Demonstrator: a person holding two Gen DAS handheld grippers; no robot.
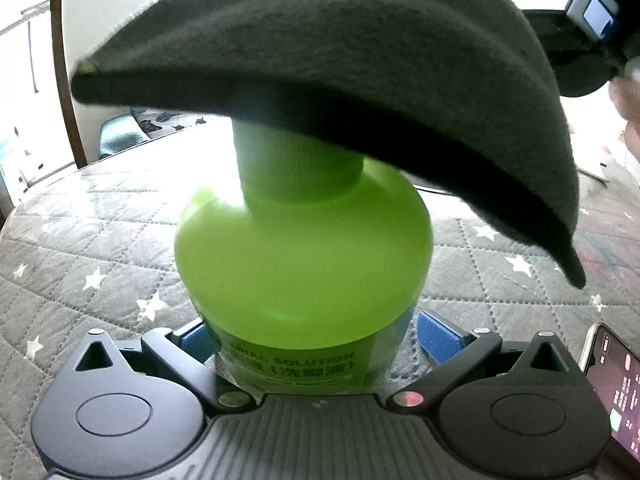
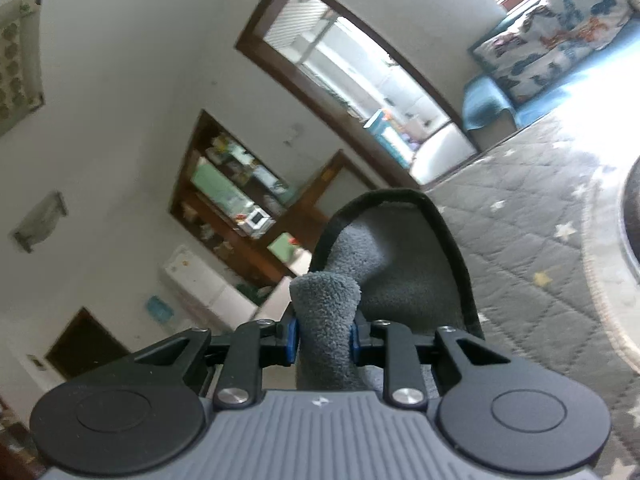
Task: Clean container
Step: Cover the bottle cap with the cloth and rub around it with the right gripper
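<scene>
Left wrist view
Bottle [image 1: 304,248]: standing up straight on the quilted cover, bright green, round on top, filling the middle of the picture.
Bottle label [image 1: 288,366]: showing "SOLUTION" and some other print, too cut off to read whole.
Left gripper [image 1: 314,338]: squeezing the bottle low down, one blue pad [image 1: 198,340] pressing on the left side.
Other blue pad [image 1: 438,338]: sitting just beside the right side of the bottle; cannot tell if touching.
Cloth [image 1: 320,64]: hanging over the top of the bottle, dark grey and fuzzy, hiding the cap, drooping down to a point on the right.
Quilted cover [image 1: 88,248]: lying flat under the bottle, grey with little white stars.
Phone [image 1: 618,384]: lying at the right edge near the gripper, screen lit up.
Hand [image 1: 626,108]: peeking in at the far right edge, blurry.

Right wrist view
Right gripper [image 2: 324,336]: pinching a rolled fold of the grey cloth tight between two blue pads.
Cloth [image 2: 400,256]: puffing up past the fingers, soft grey inside, dark trim running round the edge.
Quilted cover [image 2: 532,216]: stretching off to the right, tilted in this view.
Pillow [image 2: 560,28]: sitting far back at the top right, covered in butterflies.
Shelves [image 2: 236,200]: standing against the wall far behind, full of small things too blurry to name.
</scene>
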